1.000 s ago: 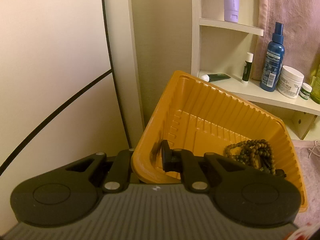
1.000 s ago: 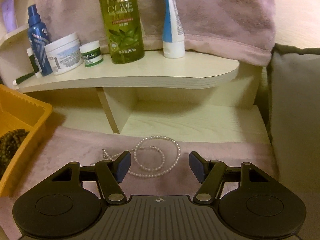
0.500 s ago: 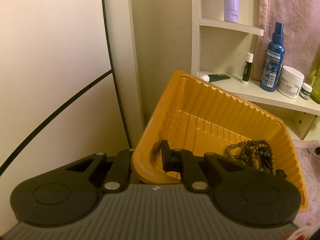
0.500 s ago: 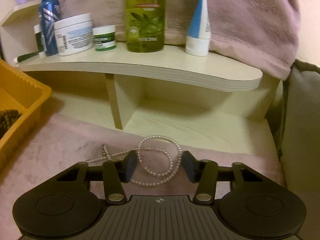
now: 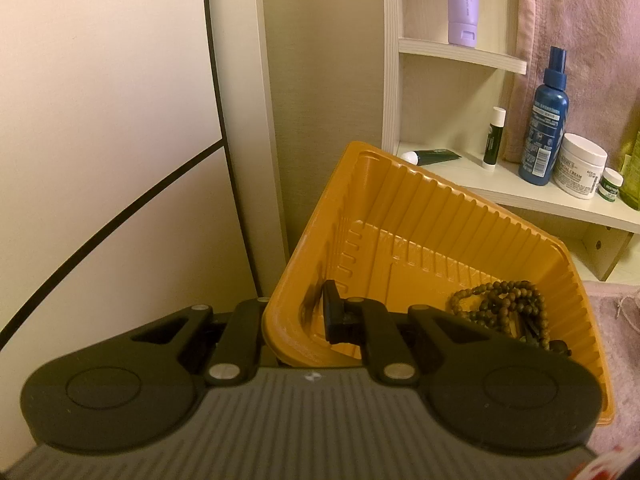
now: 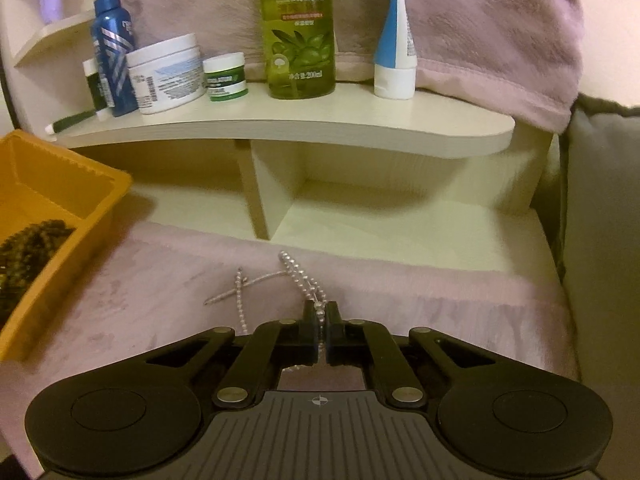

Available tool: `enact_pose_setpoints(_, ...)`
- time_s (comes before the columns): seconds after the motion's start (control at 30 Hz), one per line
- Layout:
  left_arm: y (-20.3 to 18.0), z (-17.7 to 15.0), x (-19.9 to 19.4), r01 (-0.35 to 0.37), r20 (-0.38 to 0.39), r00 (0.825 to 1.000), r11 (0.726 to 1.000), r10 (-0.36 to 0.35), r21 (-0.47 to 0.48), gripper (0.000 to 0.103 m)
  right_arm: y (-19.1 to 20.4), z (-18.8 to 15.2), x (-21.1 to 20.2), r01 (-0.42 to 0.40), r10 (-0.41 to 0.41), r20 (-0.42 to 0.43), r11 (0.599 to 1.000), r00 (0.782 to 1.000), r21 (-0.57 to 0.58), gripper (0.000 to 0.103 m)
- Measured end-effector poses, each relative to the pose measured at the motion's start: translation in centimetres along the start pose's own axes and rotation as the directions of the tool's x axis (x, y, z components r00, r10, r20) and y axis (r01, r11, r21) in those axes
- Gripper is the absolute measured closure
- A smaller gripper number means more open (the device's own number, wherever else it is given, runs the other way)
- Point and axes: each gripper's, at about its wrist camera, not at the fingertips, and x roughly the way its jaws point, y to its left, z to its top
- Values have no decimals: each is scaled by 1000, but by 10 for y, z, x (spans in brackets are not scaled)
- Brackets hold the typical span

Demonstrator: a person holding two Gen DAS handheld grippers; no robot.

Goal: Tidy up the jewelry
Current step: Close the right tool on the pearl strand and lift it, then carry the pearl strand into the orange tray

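Note:
An orange plastic tray (image 5: 420, 208) is tilted up in the left wrist view, and my left gripper (image 5: 296, 320) is shut on its near wall, one finger inside and one outside. A dark wooden bead bracelet (image 5: 508, 304) lies in the tray's low corner. In the right wrist view a pearl necklace (image 6: 296, 276) lies on the pink cloth (image 6: 160, 280), and my right gripper (image 6: 322, 320) has just shut on its strands, pinching them between the pads. The tray (image 6: 80, 184) and the bracelet (image 6: 28, 248) show at the left edge of that view.
A cream shelf (image 6: 320, 124) behind carries a blue spray bottle (image 6: 112, 52), a white cream jar (image 6: 166, 74), a small green jar (image 6: 224, 78), an olive-green bottle (image 6: 300, 32) and a blue-white tube (image 6: 394, 40). A pink towel (image 6: 500, 32) hangs behind; a grey cushion (image 6: 600, 240) stands at right.
My right gripper's jaws went from wide open around the pearl necklace to shut on its strands, bunching the loop. The left gripper and the tray have not moved.

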Motion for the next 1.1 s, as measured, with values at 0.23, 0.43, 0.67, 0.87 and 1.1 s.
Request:
enact_pose_setpoints(0.23,0,0,0,0,0,1000,1000,0,1,92,-3,-5,-24,-56,57,-10,996,998,64,100)
enact_pose_setpoints(0.43,-1,1,-4,5,5,1000,1000,-5,-3,92,5,9,-52,-92,91,22,994,996,53,100)
enact_pose_setpoints(0.67,1,1,-6,12,8,1000,1000,-12,-8,92,16,32,-82,-126,125,60,992,990,12,100)
enact_pose_setpoints(0.87,3,0,-7,19,11,1000,1000,-19,-12,92,26,52,-102,-144,146,75,989,986,-36,100)
enact_pose_setpoints(1.1,4,-1,-9,27,16,1000,999,-26,-19,92,30,70,-118,-152,158,90,986,983,-68,100)
